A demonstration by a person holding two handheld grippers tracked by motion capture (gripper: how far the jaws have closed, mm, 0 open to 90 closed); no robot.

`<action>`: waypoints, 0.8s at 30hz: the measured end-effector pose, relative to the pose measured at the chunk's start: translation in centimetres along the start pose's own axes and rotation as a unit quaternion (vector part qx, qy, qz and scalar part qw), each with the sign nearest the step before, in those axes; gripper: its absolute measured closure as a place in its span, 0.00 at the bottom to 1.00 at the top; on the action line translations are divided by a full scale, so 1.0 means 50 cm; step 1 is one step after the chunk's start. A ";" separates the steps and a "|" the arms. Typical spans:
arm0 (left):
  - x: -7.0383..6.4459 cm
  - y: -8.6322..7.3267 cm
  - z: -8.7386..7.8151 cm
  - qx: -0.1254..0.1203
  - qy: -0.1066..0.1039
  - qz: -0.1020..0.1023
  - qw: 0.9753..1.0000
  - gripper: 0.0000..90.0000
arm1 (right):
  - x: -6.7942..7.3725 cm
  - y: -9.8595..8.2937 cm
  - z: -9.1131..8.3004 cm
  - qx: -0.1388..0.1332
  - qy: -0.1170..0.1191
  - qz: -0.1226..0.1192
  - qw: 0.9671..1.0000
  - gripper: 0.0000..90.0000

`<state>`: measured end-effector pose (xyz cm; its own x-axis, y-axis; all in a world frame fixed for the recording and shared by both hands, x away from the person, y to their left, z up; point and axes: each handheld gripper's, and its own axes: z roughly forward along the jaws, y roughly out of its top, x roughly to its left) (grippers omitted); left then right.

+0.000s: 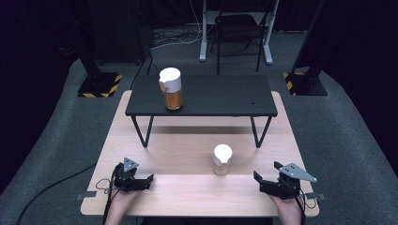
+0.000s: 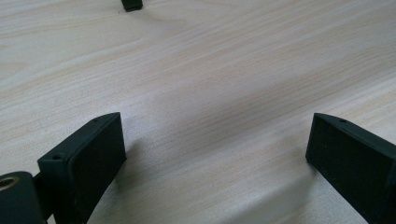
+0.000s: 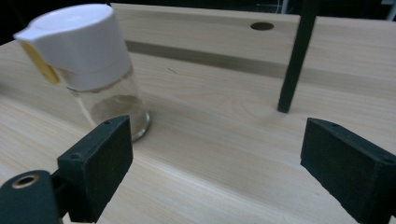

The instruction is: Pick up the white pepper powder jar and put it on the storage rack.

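Observation:
A small glass shaker (image 1: 222,160) with a white cap and pale powder stands on the light wooden table (image 1: 187,150), right of centre. In the right gripper view the same shaker (image 3: 91,65) rises just beyond the left jaw. A taller white-capped jar (image 1: 171,88) of orange-brown contents stands on the left part of the black raised shelf (image 1: 216,96). My left gripper (image 1: 149,180) rests open near the table's front left edge, nothing between its jaws, and my left gripper (image 2: 215,149) hovers over bare wood. My right gripper (image 1: 257,180) is open at the front right, right of the shaker, and my right gripper (image 3: 215,158) holds nothing.
The shelf's thin black legs (image 1: 143,132) stand on the table; one leg (image 3: 294,60) shows ahead of the right gripper. Behind the table are a chair (image 1: 237,33) and stand bases with yellow-black stripes (image 1: 99,85) on grey carpet.

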<state>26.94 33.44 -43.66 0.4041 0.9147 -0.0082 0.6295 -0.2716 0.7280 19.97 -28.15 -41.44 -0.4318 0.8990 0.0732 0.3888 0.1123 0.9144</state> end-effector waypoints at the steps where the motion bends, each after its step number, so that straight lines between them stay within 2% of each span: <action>1: 0.000 0.000 0.000 0.000 0.000 0.000 1.000 0.05 | 0.004 0.001 0.000 -0.003 0.003 -0.003 1.000 0.10; 10: -0.001 0.002 0.001 0.001 0.000 0.000 1.000 0.04 | 0.022 0.011 0.011 -0.008 0.032 -0.006 0.999 0.10; 24: -0.003 0.003 0.003 0.001 -0.001 0.001 1.000 0.04 | 0.067 0.032 0.038 -0.029 0.056 -0.010 0.998 0.12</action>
<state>27.10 33.23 -43.65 0.4079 0.9130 -0.0080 0.6297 -0.2749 0.7266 20.71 -24.13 -40.49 -0.5287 0.8434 0.0958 0.3331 0.1024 0.9373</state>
